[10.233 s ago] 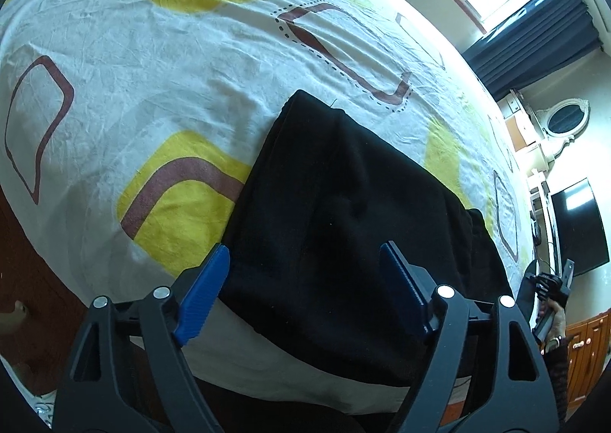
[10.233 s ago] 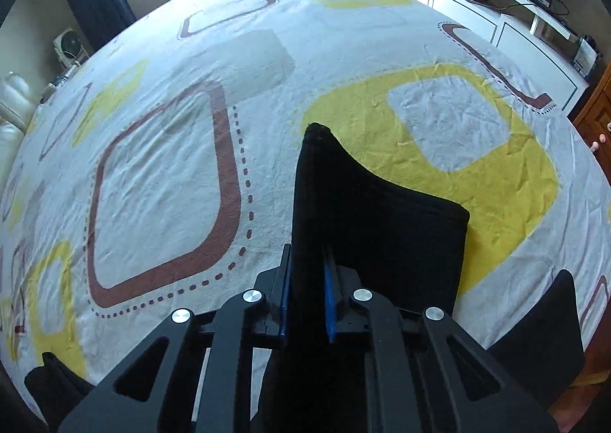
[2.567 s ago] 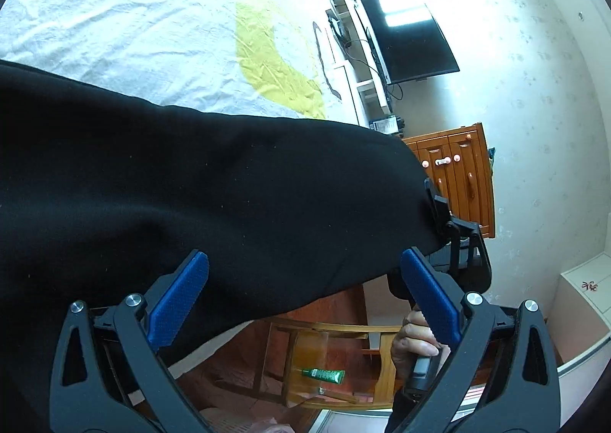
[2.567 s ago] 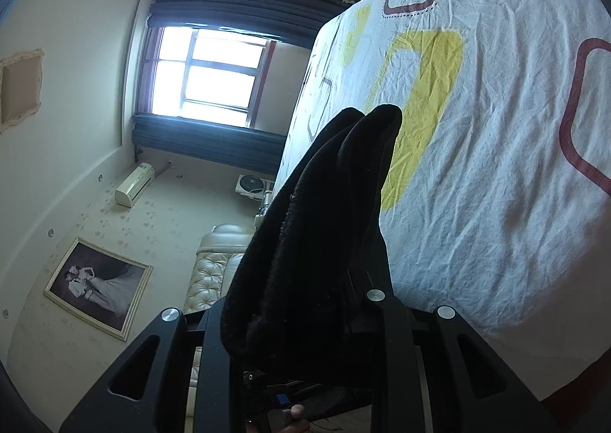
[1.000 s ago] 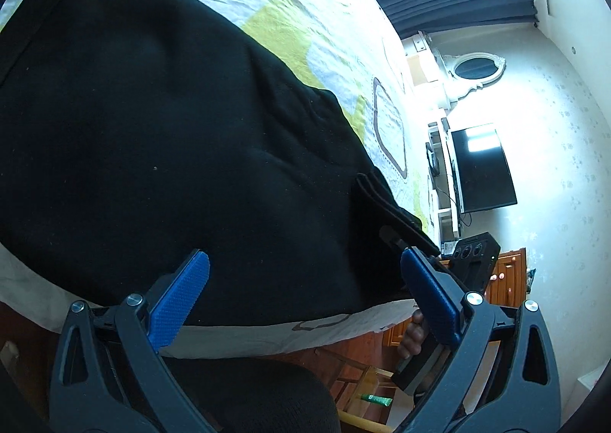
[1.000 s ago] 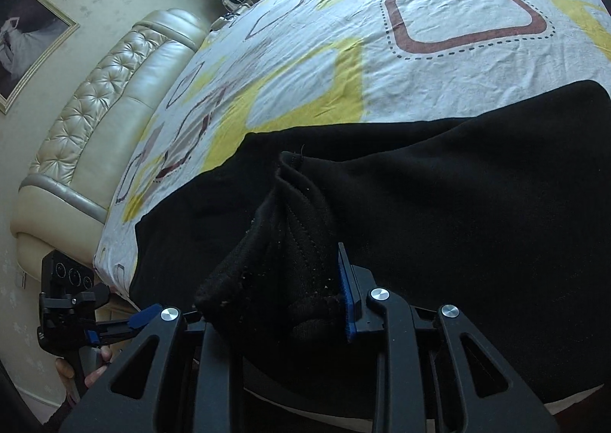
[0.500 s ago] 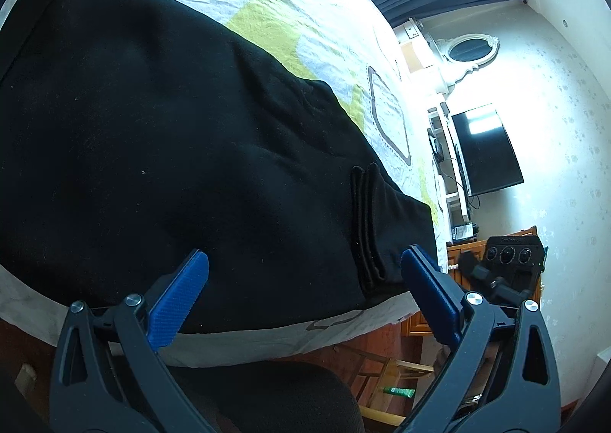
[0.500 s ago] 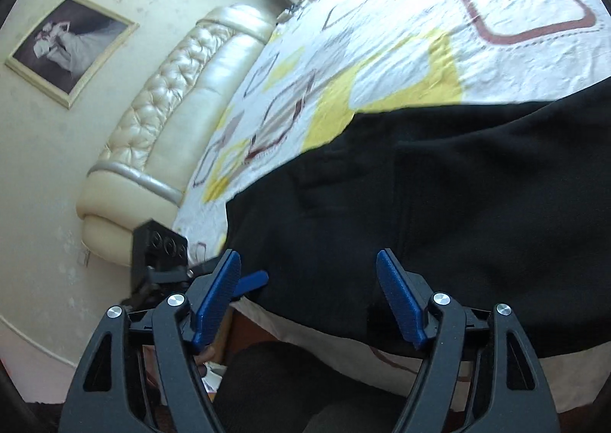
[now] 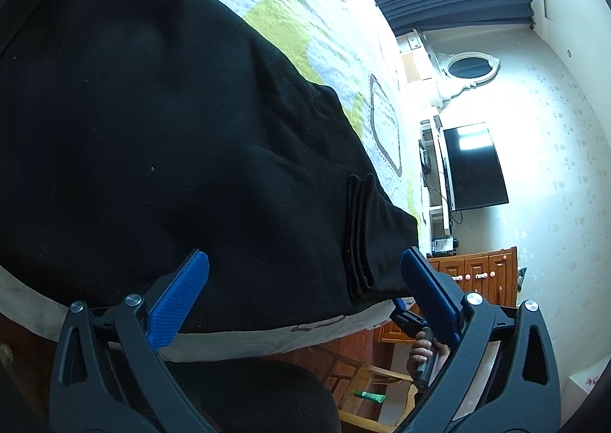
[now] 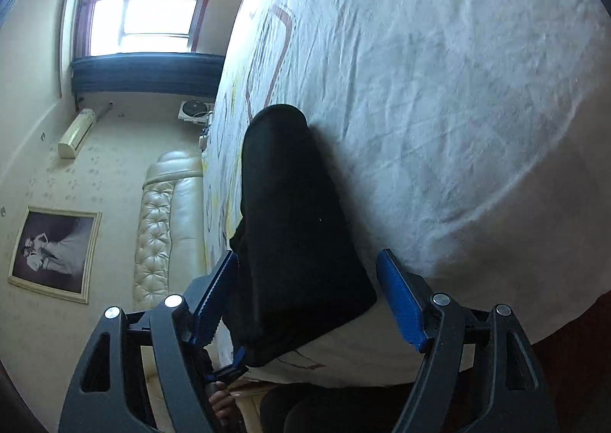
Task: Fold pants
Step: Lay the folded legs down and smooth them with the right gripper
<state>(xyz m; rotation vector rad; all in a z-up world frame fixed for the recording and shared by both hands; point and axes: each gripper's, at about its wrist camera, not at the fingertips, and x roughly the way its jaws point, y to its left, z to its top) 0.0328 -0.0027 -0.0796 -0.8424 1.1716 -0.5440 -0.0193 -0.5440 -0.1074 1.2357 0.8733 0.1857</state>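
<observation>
- Both my grippers are hovering over soft black pants (image 9: 172, 120) lying folded on the wrinkled patterned bedsheet (image 10: 439, 70).
- Left gripper (image 9: 301, 288) is gaping wide, empty.
- Right gripper (image 10: 305, 288) is closing, jaws apart, pads not pressing the cloth between them.

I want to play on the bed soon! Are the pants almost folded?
Nearly. The black pants lie doubled over on the bed sheet. Neither the left gripper nor the right gripper, now closing around the pants' end, grips them. Perhaps another fold remains.
</observation>
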